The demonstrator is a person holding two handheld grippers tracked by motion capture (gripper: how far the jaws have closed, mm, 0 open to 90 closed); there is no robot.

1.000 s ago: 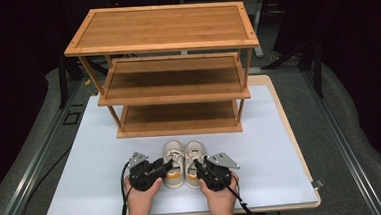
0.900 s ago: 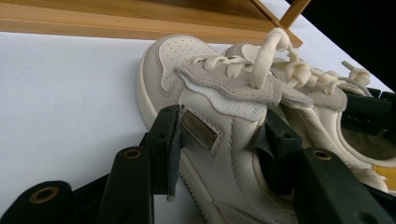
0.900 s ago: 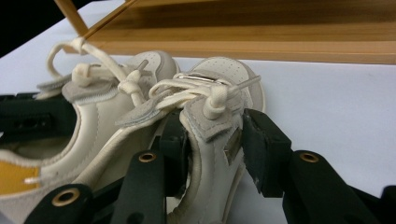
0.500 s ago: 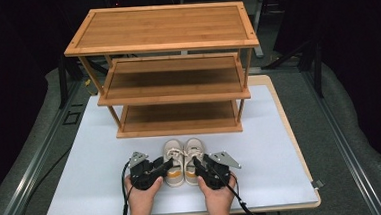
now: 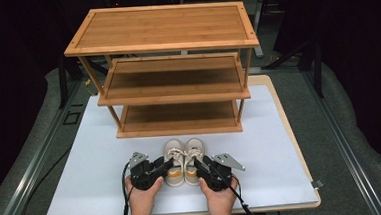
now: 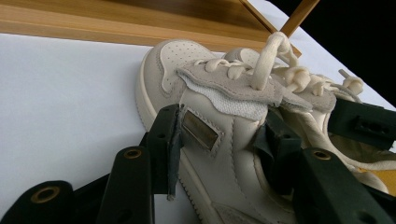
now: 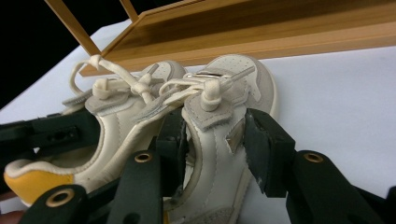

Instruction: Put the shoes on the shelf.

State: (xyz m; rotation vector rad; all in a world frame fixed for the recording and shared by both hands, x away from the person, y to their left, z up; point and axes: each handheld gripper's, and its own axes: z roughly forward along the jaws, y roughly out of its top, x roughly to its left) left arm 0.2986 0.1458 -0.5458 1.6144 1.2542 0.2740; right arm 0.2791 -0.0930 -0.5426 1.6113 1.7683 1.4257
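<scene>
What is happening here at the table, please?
A person holds a gripper in each hand and has taken hold of a pair of small cream shoes on the white table top. The left gripper is shut on the left shoe, its fingers on either side of the shoe's outer wall. The right gripper grips the right shoe the same way. Both shoes stand on the table in front of the empty wooden shoe rack, toes toward it.
</scene>
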